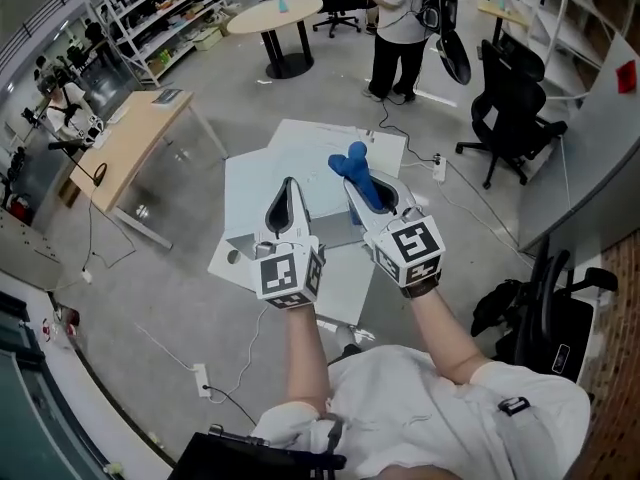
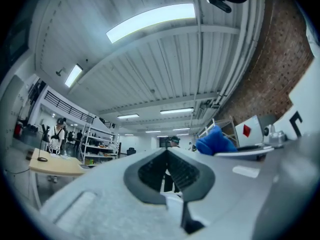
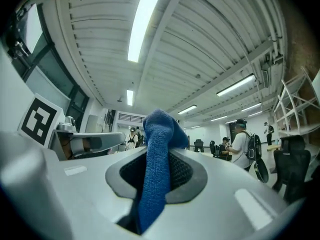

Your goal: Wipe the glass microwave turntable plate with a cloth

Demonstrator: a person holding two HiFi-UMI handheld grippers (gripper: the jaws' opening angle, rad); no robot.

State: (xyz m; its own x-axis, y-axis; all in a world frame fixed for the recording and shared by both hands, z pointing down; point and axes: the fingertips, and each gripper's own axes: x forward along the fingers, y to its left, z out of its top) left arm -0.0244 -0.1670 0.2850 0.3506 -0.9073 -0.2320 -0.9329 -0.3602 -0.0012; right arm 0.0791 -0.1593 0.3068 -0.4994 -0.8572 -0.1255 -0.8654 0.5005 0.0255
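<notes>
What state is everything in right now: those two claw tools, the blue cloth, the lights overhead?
Left gripper: shut, nothing between its jaws.
Right gripper: shut on the cloth.
Cloth: pinched between the jaws, top end bunched above them.
Ceiling light: on.

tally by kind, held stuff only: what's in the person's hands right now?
grippers: 2 (left gripper shut, empty; right gripper shut on the blue cloth)
cloths: 1
total: 3
</notes>
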